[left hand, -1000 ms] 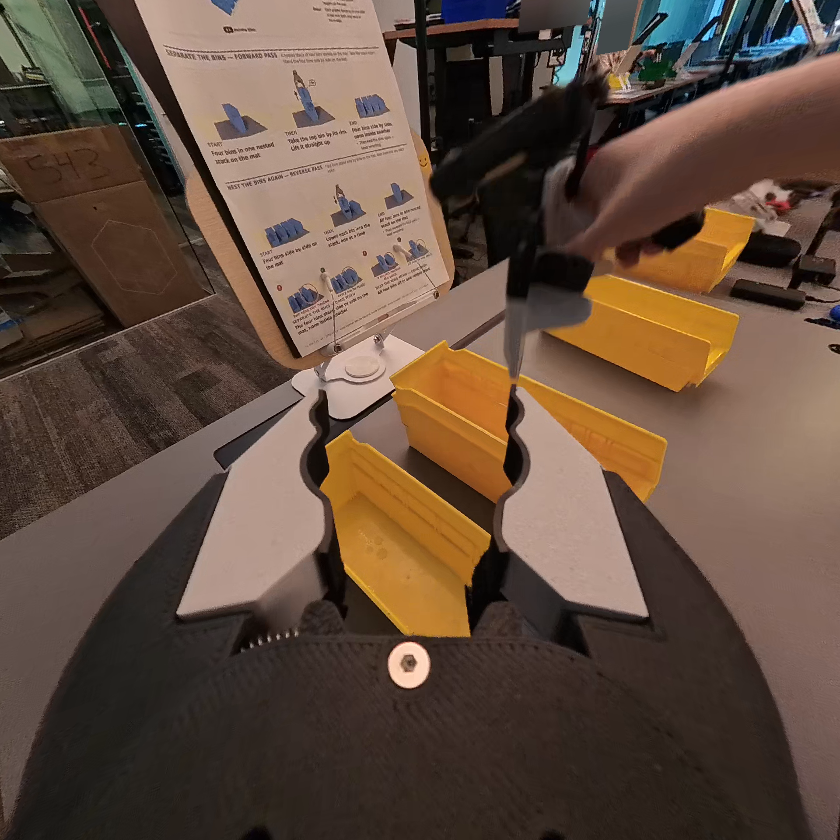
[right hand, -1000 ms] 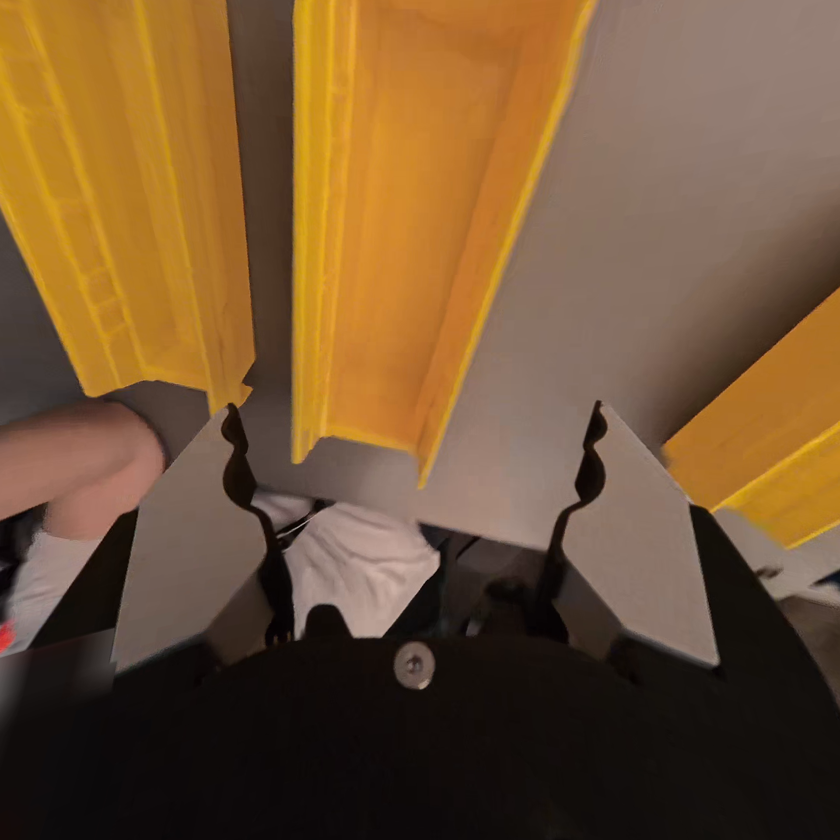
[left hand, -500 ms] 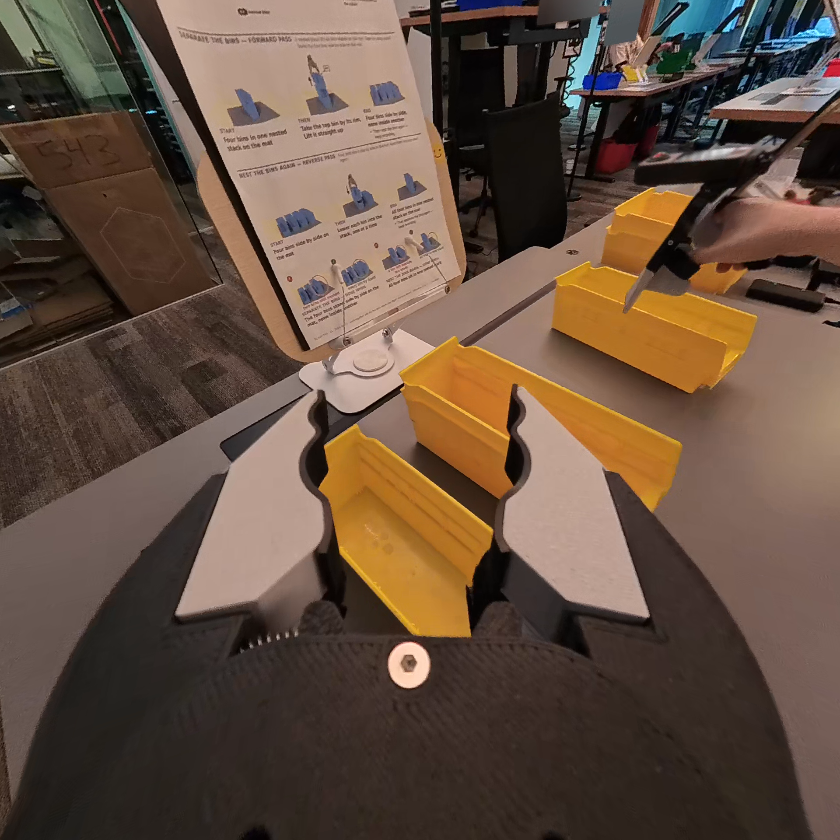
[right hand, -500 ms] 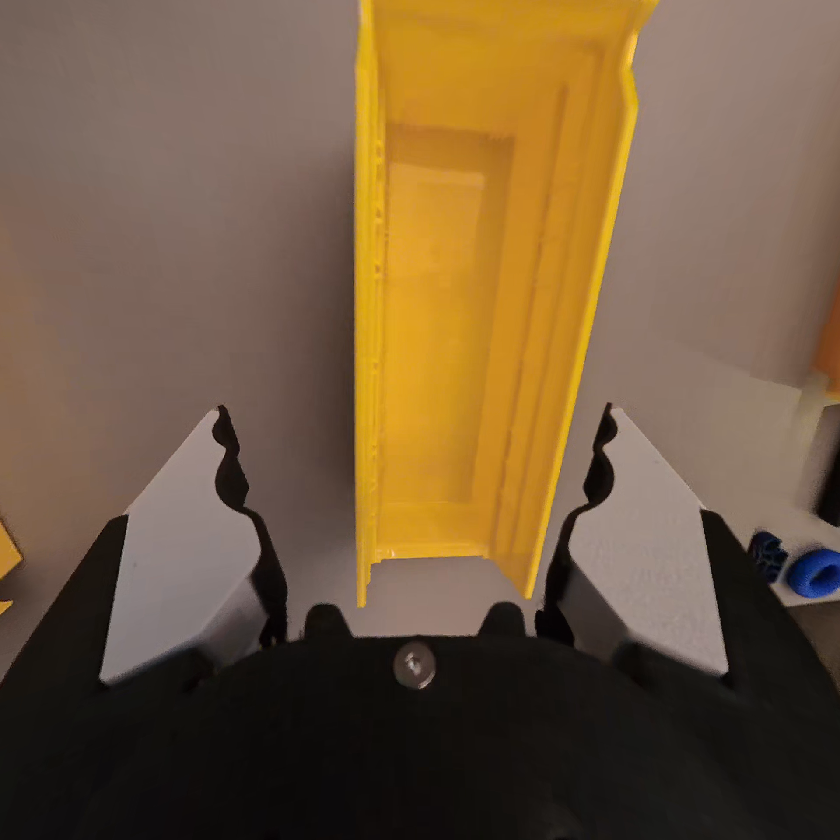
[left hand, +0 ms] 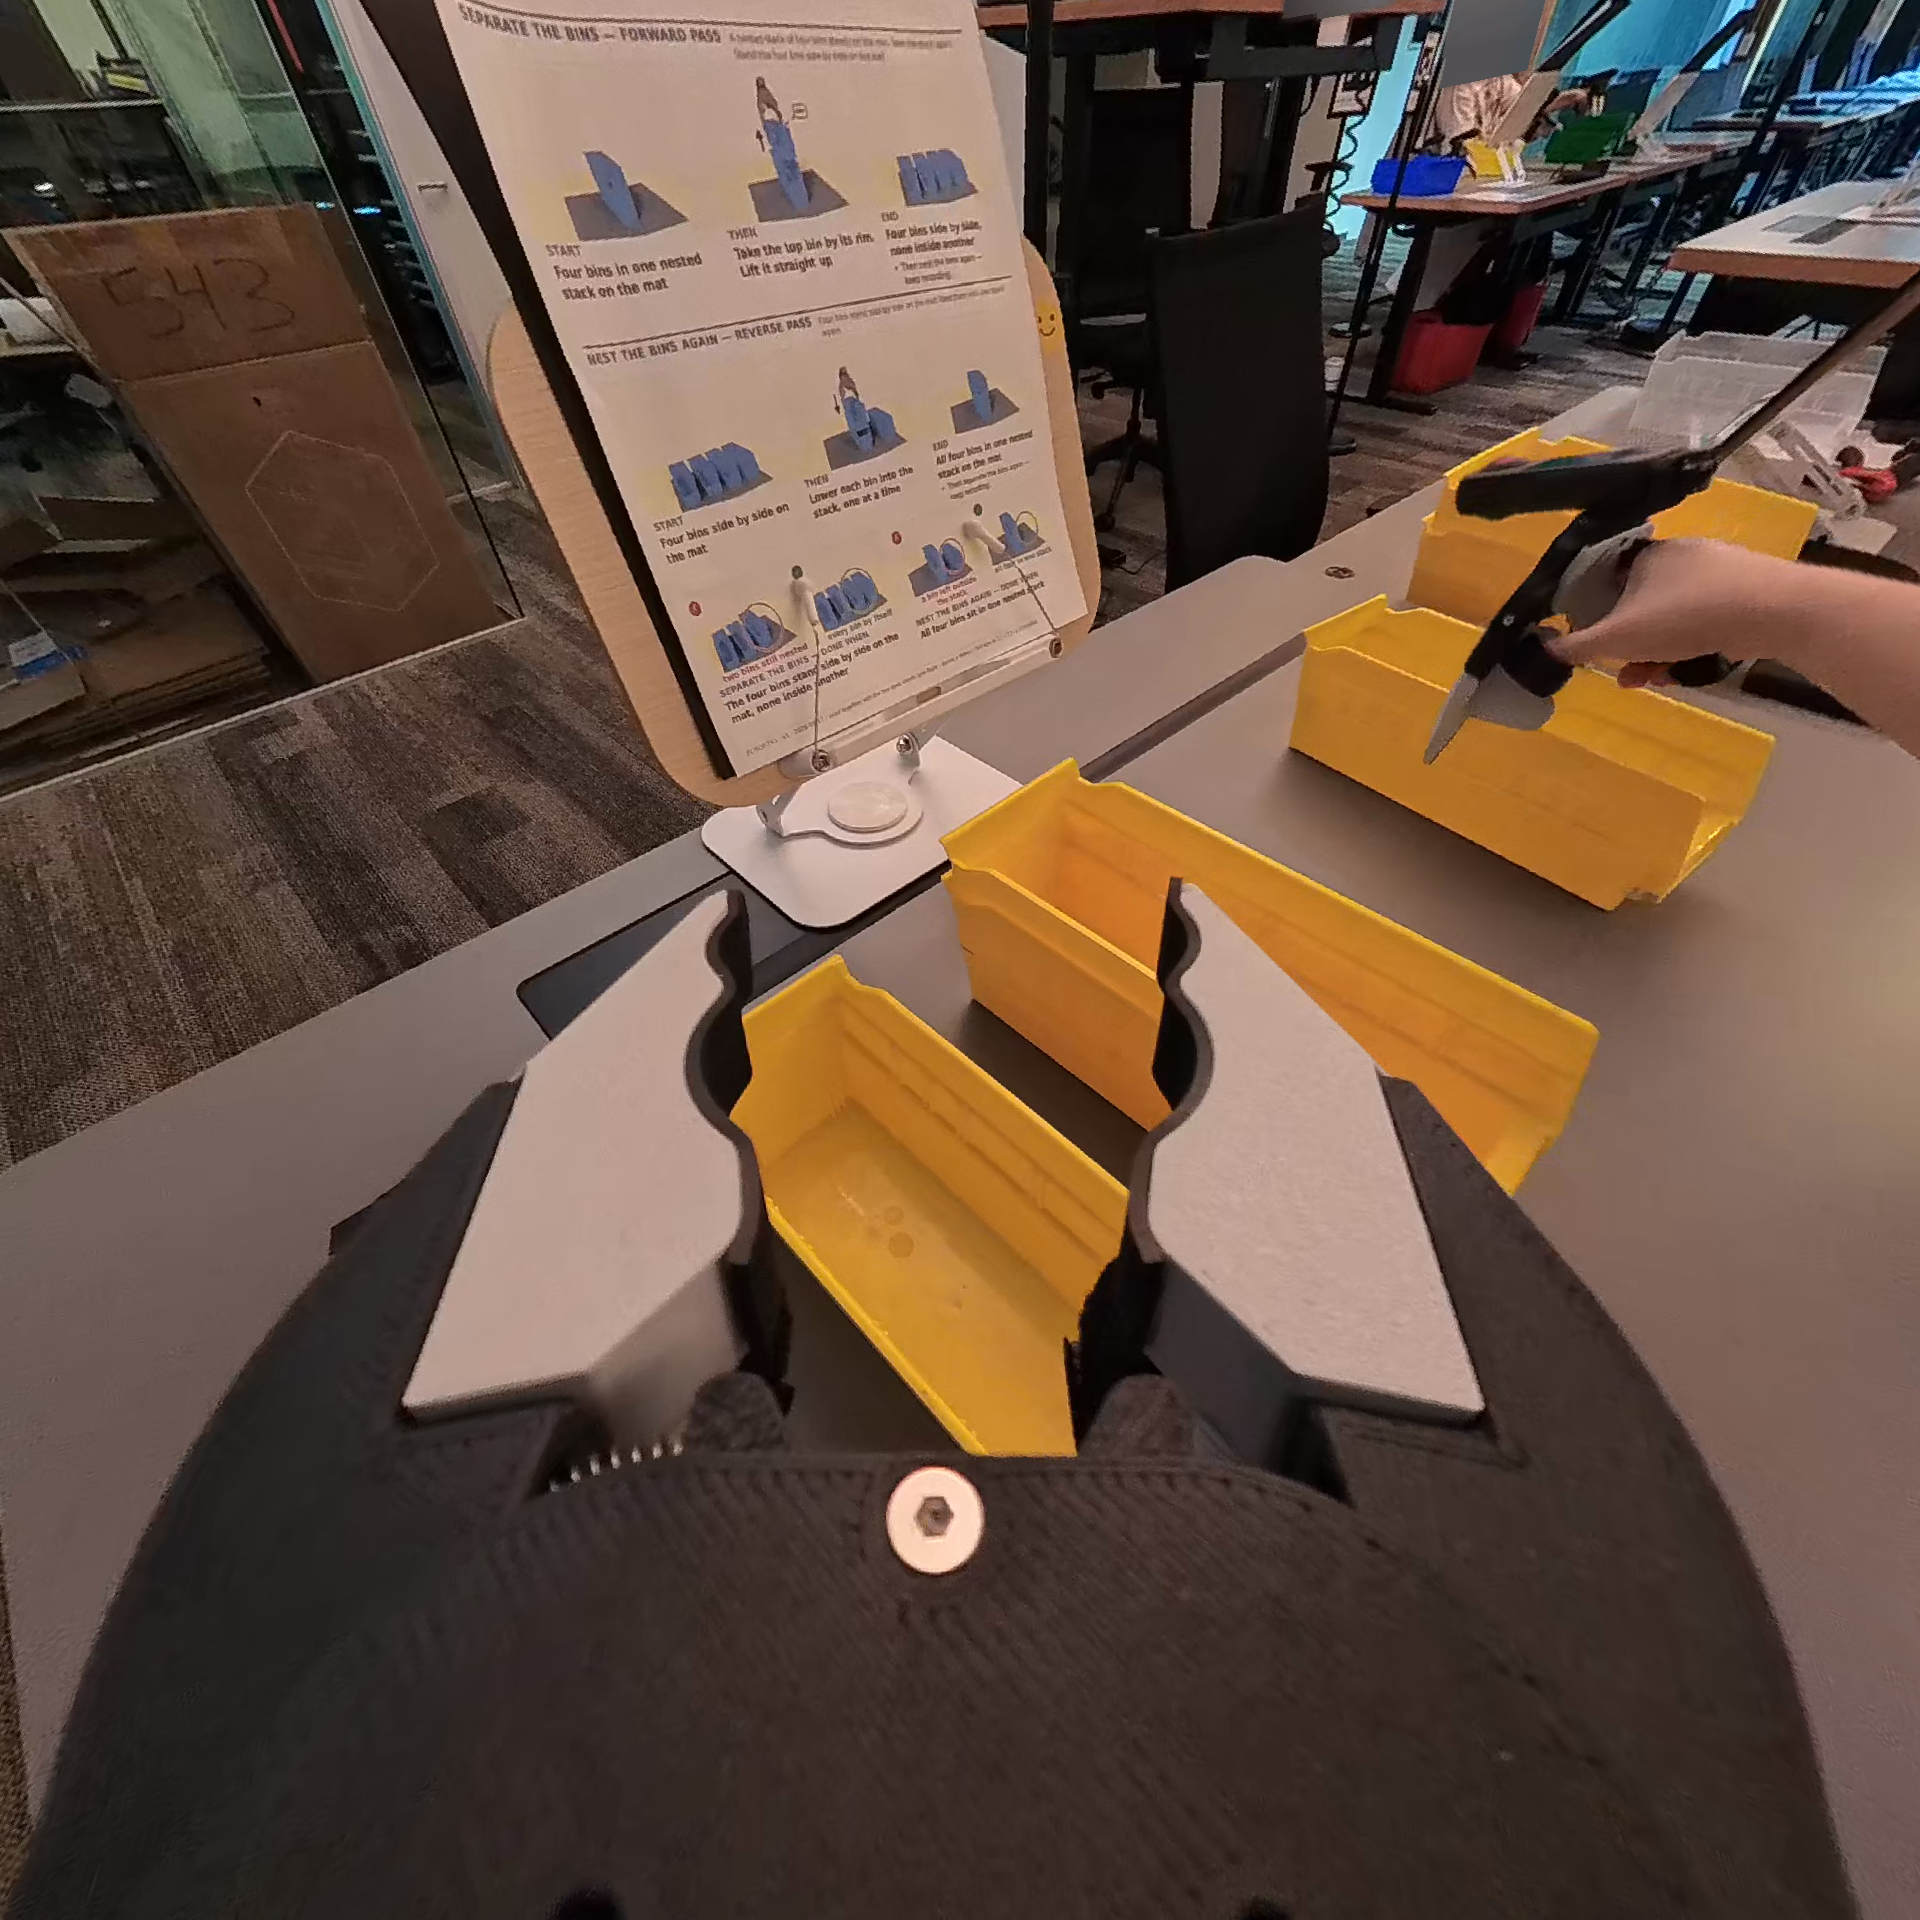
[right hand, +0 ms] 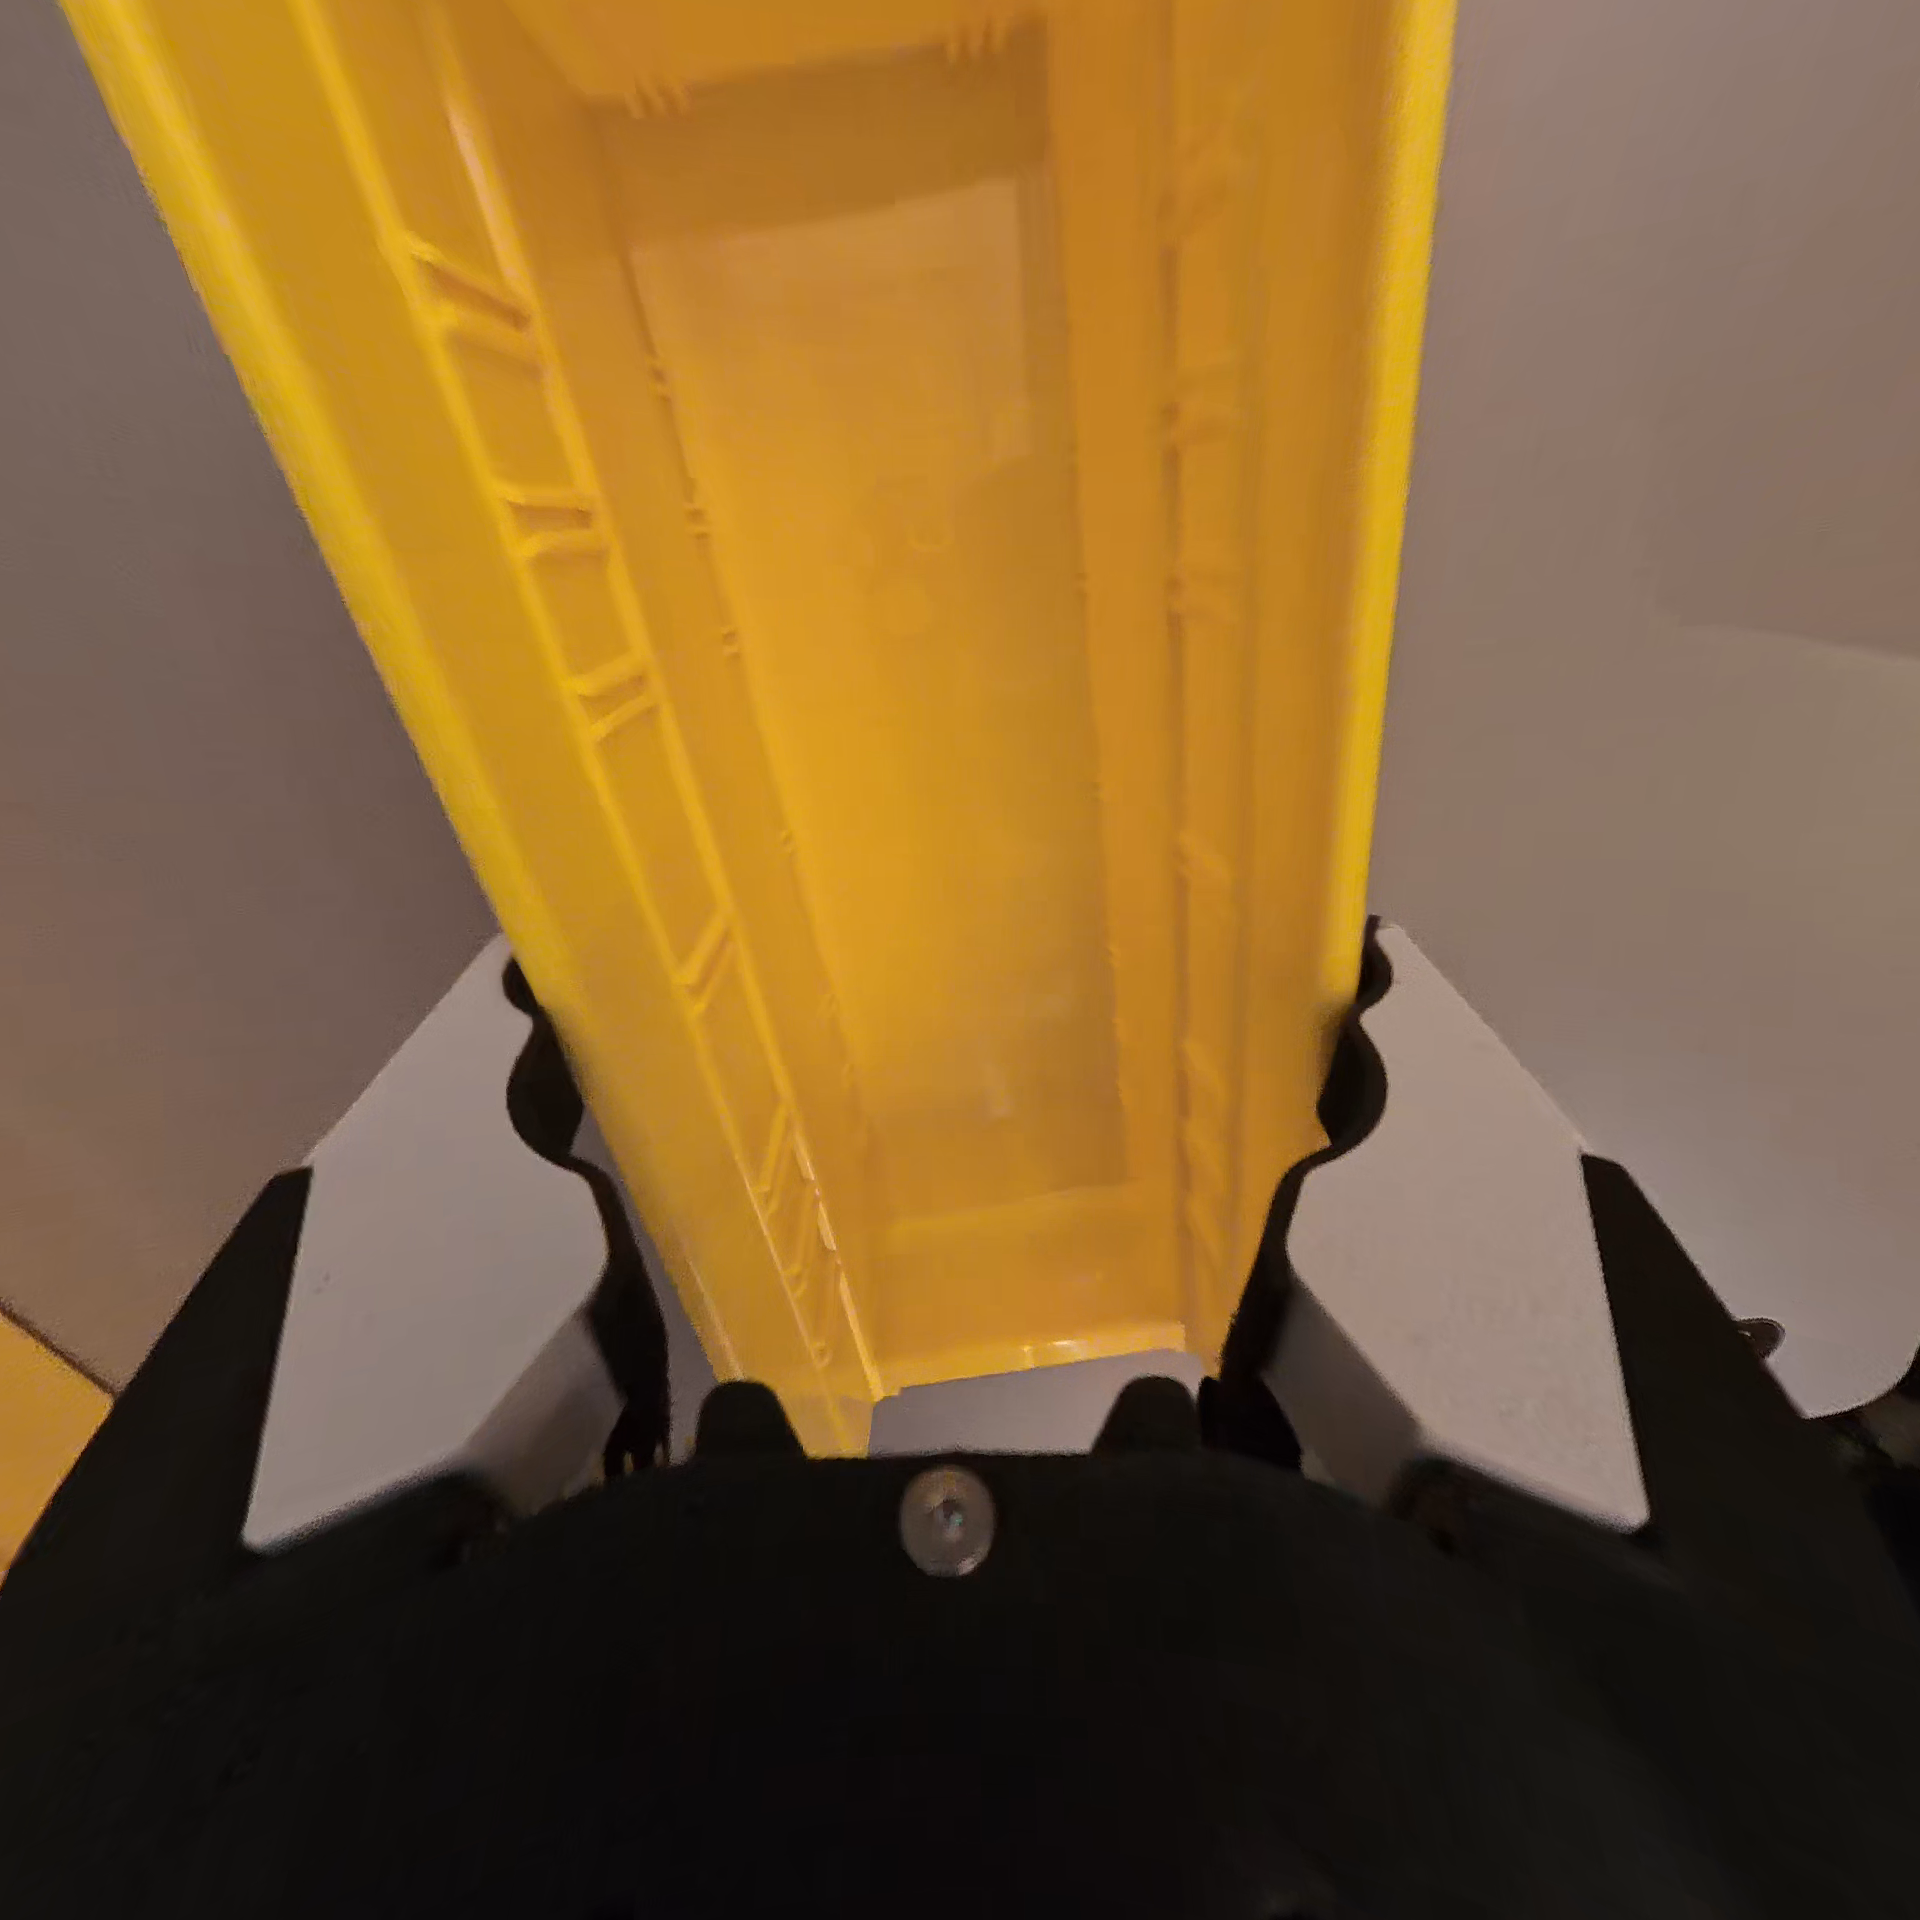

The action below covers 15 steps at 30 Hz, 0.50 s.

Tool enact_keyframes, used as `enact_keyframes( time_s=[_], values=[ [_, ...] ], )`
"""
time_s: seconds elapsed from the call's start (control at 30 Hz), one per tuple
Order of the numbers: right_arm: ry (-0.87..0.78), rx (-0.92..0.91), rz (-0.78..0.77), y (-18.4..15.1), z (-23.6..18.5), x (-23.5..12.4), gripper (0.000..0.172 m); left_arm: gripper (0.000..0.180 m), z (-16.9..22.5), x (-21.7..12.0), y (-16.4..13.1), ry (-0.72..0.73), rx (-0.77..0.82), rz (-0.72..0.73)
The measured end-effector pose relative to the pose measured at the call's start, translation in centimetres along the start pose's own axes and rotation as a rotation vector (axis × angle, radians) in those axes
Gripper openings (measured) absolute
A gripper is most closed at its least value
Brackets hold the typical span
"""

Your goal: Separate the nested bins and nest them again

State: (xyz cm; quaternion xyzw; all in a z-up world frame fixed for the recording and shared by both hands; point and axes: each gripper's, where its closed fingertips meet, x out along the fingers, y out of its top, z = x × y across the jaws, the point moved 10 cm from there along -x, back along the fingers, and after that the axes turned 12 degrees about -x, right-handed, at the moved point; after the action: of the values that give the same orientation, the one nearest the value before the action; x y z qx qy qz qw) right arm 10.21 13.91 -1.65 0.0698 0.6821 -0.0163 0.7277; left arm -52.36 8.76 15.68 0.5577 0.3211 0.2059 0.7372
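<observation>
Grey tabletop (left hand: 1714, 1091) carries four yellow bins side by side, an instruction sheet on a stand (left hand: 800, 416) at its far edge, office desks behind. Left gripper (left hand: 951, 1039) sits low, pointing forward and tilted down, fingers at medium spread straddling the nearest bin (left hand: 914, 1205); left pad close to the bin's wall, contact unclear. Second bin (left hand: 1299, 987) sits just beside it. Right gripper (left hand: 1455, 727) is held in a hand (left hand: 1683, 623) reaching in from the right, arm stretched, tool aimed steeply down over the third bin (left hand: 1538, 790). Its fingers are spread wide around that bin (right hand: 935, 727), pads at both long walls, pressing not clear. Fourth bin (left hand: 1507, 551) lies behind.
</observation>
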Motion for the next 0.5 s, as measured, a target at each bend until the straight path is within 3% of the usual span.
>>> enact_keyframes(
  time_s=[0.23,0.5],
  values=[
    [-0.014,-0.029,-0.007,0.0,0.0,-0.5,0.122,0.078,0.1,0.6,-0.1,0.003,0.006,-0.018],
    [0.053,-0.011,-0.028,-0.8,-1.2,-1.5,0.113,0.078,0.5,0.8,-0.1,-0.003,0.021,-0.025]
  ],
)
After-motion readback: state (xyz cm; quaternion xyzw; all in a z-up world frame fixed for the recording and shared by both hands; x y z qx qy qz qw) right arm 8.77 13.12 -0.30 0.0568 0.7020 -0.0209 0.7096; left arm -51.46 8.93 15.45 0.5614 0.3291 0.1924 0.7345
